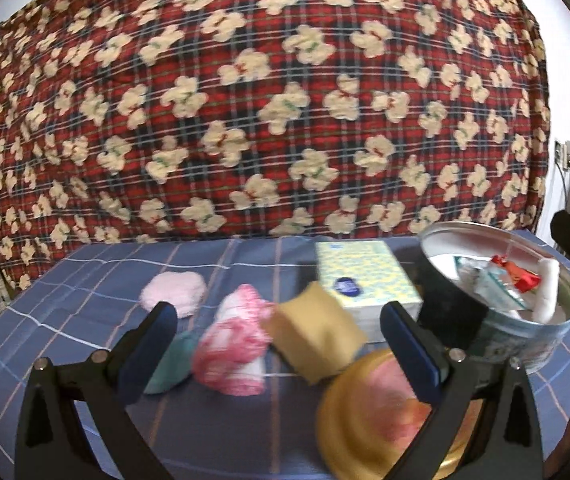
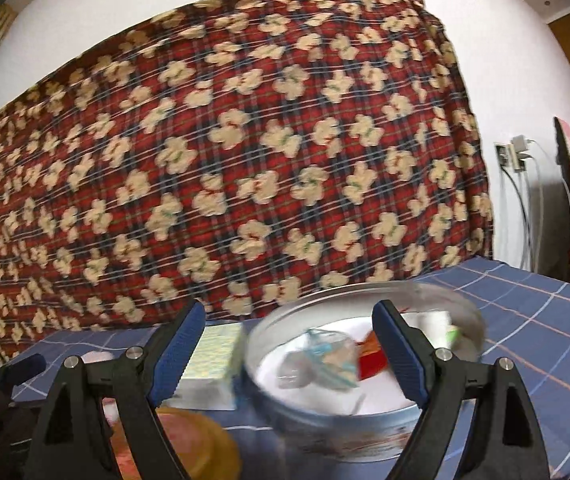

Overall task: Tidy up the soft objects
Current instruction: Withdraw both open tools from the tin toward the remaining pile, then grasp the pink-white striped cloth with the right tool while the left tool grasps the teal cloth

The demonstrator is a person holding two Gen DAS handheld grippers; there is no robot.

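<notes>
Ahead of the left gripper (image 1: pixel 279 344), whose jaws stand wide apart and empty, soft pieces lie on the blue checked cloth (image 1: pixel 85 280): a teal pad (image 1: pixel 173 364) beside its left finger, a pink-and-white rolled cloth (image 1: pixel 233 348) and a tan sponge (image 1: pixel 317 340) between the fingers, a pale pink puff (image 1: pixel 175 292) farther back. The right gripper (image 2: pixel 289 354), likewise spread and empty, hovers before the round tin (image 2: pixel 325 412). Print on the tissue box (image 1: pixel 365 276) is probably too blurred to read.
</notes>
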